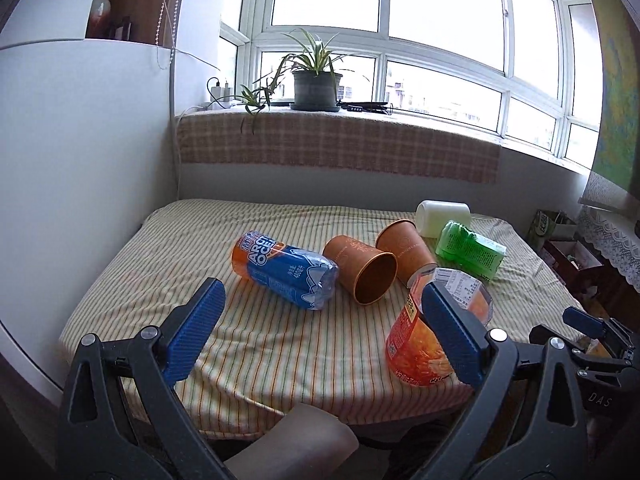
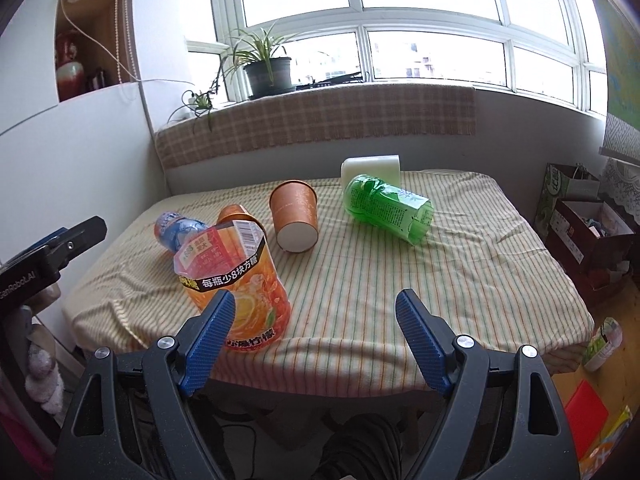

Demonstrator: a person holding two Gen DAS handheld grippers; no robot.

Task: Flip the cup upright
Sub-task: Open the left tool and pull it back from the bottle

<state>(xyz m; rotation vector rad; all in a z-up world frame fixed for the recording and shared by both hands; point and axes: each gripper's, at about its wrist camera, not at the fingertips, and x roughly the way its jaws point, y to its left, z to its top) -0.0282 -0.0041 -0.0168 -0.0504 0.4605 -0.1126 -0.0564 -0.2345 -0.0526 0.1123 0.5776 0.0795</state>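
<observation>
Left gripper and right gripper: jaws spread wide, holding nothing, both aimed forward, side by side.

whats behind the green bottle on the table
A white cup lies on its side right behind the green bottle. The bottle covers the cup's lower edge, so whether they touch can't be seen.

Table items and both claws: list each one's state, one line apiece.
Blue cup: on its side.
Left paper cup: on its side, mouth toward the left wrist camera.
Right paper cup: on its side, base toward the right wrist camera.
Orange cup: on its side.
Green cup: on its side.
White cup: on its side.
Left claw: open, empty.
Right claw: open, empty.
</observation>
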